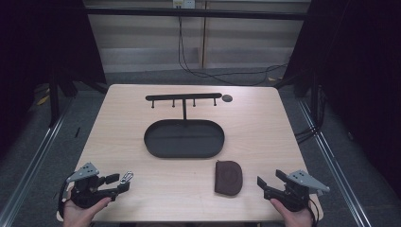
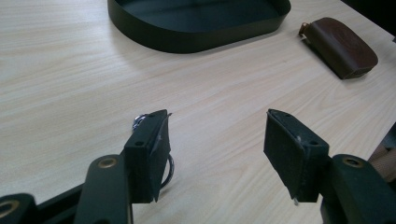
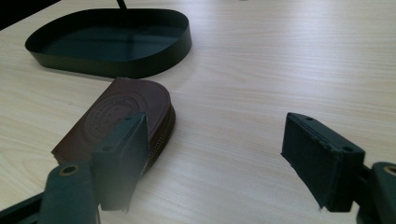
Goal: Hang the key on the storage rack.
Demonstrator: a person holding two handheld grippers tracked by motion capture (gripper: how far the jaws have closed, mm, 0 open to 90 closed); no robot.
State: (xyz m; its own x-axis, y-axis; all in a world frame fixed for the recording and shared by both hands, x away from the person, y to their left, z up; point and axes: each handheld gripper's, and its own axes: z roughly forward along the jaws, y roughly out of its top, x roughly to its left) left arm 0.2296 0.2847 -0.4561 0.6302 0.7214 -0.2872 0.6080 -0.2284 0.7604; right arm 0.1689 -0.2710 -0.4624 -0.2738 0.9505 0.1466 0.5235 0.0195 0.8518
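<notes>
- Left gripper: at the near left corner of the table, jaws spread wide, holding nothing. A small metal clip lies on the wood just beside its far jaw; in the left gripper view it peeks out behind that jaw, touching or nearly so, I cannot tell which.
- Right gripper: near right corner, jaws equally wide apart and empty.
- Brown zip pouch: flat on the table near the front edge, between the grippers but closer to the right one, just in front of the tray.
- The black oval tray is empty; a post rises from its far side to a bar with small hooks. I judge it a hanging stand, so clip and pouch look staged for hanging or stowing.
- A small dark disc lies by the bar's right end.
- Markings: round embossed seal on the pouch; lettering too faint to read.
</notes>
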